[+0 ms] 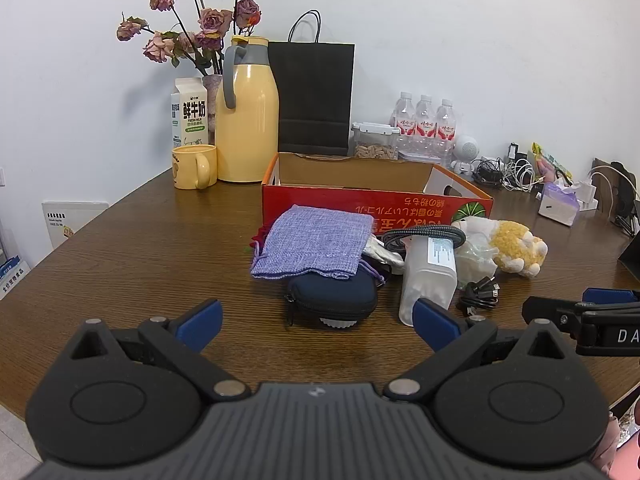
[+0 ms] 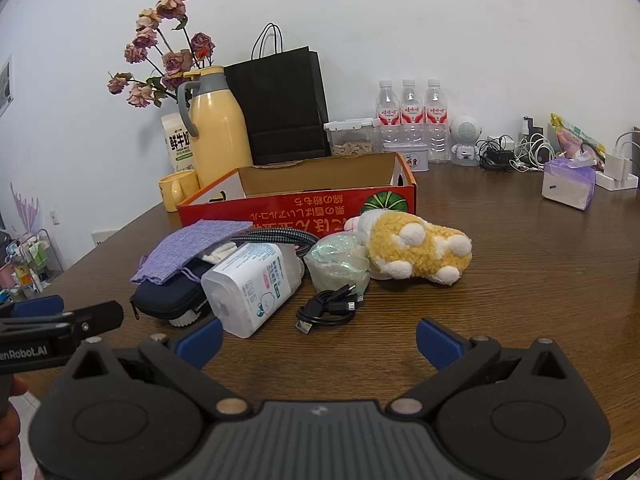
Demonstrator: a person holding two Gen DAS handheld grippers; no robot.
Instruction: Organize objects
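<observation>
Left tool (image 1: 318, 322): jaws spread wide with nothing between them, hovering above the near part of the desk (image 1: 120, 280).
Right tool (image 2: 319, 338): likewise wide open and empty, over bare wood, just right of the left tool.
Ahead of the left tool: a dark blue zip pouch (image 1: 332, 296) lies just beyond the fingertips, with a lilac cloth bag (image 1: 312, 246) draped over its far half.
By the left tool's right finger: a white plastic container (image 1: 430, 276) on its side, close behind the blue pad.
Ahead of the right tool: a coiled black cable (image 2: 330, 306) lies nearest, slightly left of centre; the same white plastic container (image 2: 252, 284) sits left of it, beyond the left finger.
Farther out: a crumpled clear bag (image 2: 340, 260) behind the cable, and a yellow and white plush toy (image 2: 416, 252) to its right, touching it.
Braided cable (image 2: 276, 236): arches over the far end of the container.
Red cardboard box (image 2: 320, 204): open, standing behind the pile, well beyond both tools.
Far edge of the desk: a yellow jug (image 1: 246, 112), yellow mug (image 1: 194, 166), milk carton (image 1: 190, 112), black paper bag (image 1: 314, 96) and three water bottles (image 1: 424, 120) against the wall.
</observation>
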